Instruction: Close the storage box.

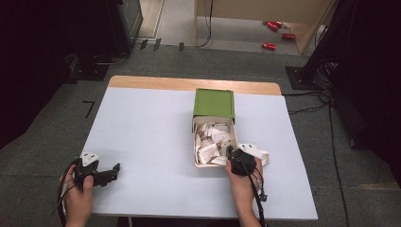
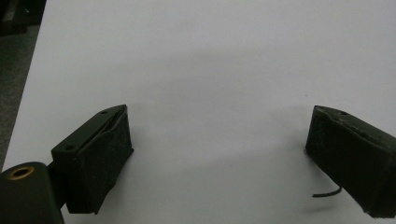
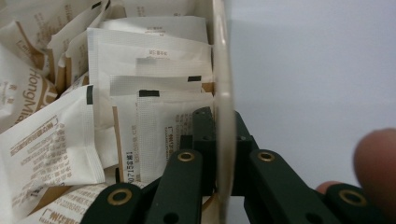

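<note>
A green box stands at the table's middle back. Its cream drawer is pulled out toward me and holds several white and tan sachets. My right gripper is at the drawer's near right corner. In the right gripper view the jaws straddle the drawer's thin side wall, and my right gripper is shut on it, with sachets packed just inside. My left gripper rests on the table at the front left. Its jaws stand wide apart in the left gripper view, my left gripper open over bare tabletop.
The pale table has a wooden strip along its far edge. A sachet seems to lie on the table just right of the drawer. Red cans lie on the floor beyond. A fingertip shows beside the right jaw.
</note>
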`<state>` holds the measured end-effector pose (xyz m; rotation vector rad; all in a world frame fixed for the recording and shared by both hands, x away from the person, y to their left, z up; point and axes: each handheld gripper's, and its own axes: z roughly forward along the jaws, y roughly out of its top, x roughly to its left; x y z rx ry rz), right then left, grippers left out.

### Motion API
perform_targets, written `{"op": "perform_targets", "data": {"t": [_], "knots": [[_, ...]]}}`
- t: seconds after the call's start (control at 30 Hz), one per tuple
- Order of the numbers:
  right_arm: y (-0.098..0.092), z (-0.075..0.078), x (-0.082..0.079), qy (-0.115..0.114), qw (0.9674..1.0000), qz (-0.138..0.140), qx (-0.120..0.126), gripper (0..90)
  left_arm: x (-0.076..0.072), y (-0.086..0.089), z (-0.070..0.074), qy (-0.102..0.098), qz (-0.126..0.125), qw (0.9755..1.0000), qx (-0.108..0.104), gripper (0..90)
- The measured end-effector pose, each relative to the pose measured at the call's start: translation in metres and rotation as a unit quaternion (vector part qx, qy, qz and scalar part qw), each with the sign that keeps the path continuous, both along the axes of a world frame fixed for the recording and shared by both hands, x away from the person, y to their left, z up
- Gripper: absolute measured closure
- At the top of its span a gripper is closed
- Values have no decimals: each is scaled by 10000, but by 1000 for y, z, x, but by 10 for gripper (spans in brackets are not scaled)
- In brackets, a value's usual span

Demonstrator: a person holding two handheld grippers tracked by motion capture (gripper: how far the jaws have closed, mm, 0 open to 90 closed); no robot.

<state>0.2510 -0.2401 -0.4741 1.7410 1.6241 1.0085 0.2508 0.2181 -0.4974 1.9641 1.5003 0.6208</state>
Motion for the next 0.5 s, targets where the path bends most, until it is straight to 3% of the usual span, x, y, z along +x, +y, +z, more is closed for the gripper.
{"op": "perform_targets", "data": {"t": [0.23, 0.5], "knots": [[5, 2, 1, -38, 9998, -176, -131, 891, 0, 0, 0, -5, 5, 10000, -5, 74], [8, 6, 2, -185, 9991, -379, -52, 894, 0, 0, 0, -5, 7, 10000, -5, 74]]}}
